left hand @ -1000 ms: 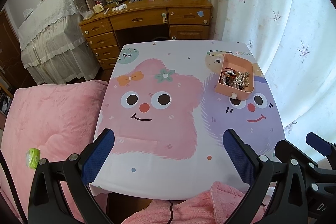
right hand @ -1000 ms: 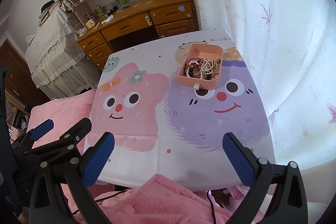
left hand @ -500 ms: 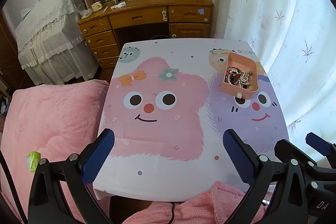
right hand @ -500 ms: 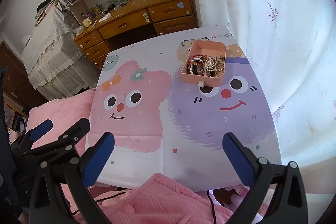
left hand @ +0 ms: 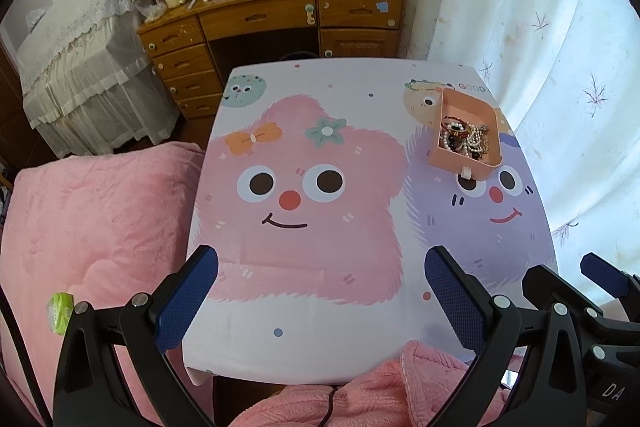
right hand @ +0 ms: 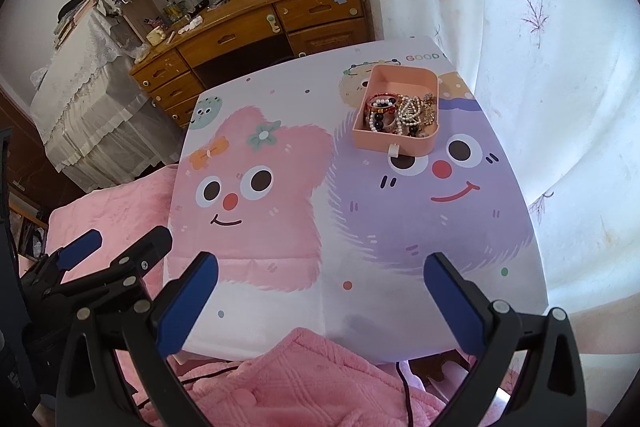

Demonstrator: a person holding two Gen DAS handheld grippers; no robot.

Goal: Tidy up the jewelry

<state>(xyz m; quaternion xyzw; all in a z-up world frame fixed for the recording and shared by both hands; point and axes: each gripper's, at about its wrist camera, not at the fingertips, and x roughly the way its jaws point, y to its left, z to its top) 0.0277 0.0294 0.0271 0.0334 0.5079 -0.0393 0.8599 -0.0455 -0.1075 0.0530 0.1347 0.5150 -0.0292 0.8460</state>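
Since 1 second ago we came closer over the table (left hand: 320, 347); the jewelry (right hand: 400, 113) lies heaped in the pink box (right hand: 400, 143) at the far right. We hold the left gripper (left hand: 320, 291) and the right gripper (right hand: 320, 291) back with jaws spread and empty, so the box stays reachable.

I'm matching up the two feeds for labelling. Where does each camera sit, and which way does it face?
Left wrist: on the left gripper, low at the table's near edge, facing the wooden desk; its open fingers and the right gripper show.
Right wrist: on the right gripper, same direction, tilted toward the curtain; the left gripper shows.
Shared: the table, pink tray of jewelry, desk.
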